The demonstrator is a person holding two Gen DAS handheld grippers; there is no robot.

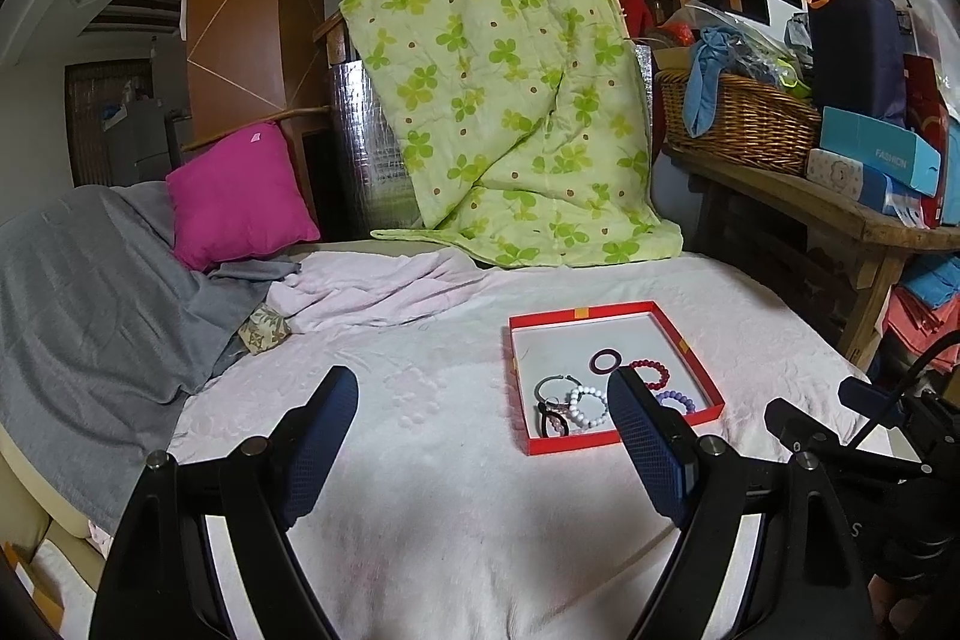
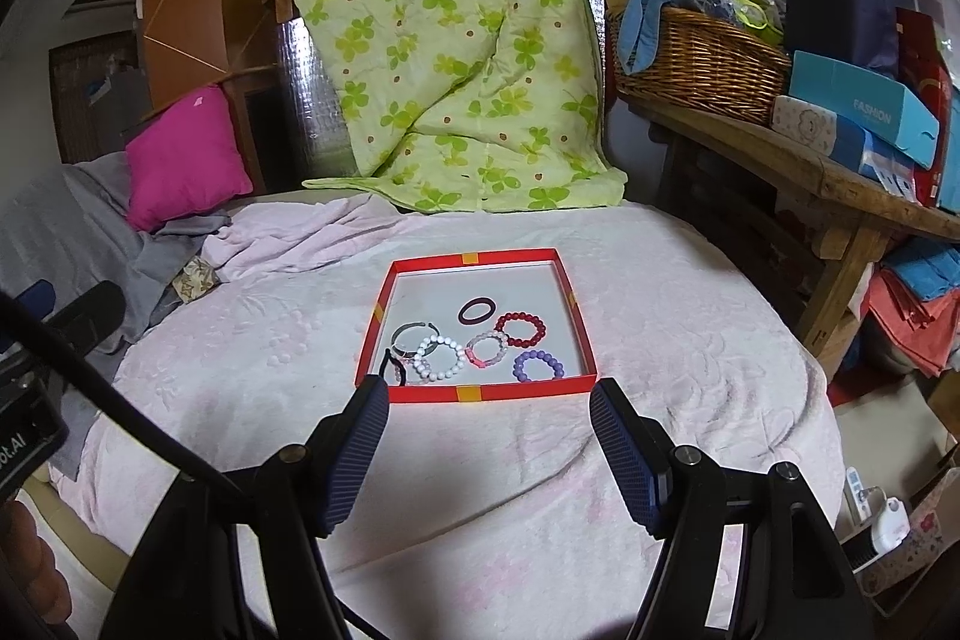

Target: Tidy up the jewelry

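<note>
1. Right gripper: jaws stand wide open and empty; the red tray lies just ahead of them, its near rim between the tips.
2. Left gripper: jaws likewise wide and empty; the tray sits ahead, toward the right-hand jaw.
3. Inside lie bead bracelets, among them a white one, dark red and purple; probably light, smooth, prone to rolling; pinch across one strand.
4. The bed's pink blanket is soft and yielding; a cluttered bench stands beyond, right.

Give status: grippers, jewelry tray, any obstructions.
Left hand-held gripper open, empty; right hand-held gripper open, empty. Bracelets all in red tray on pink blanket. Nothing in the way.
</note>
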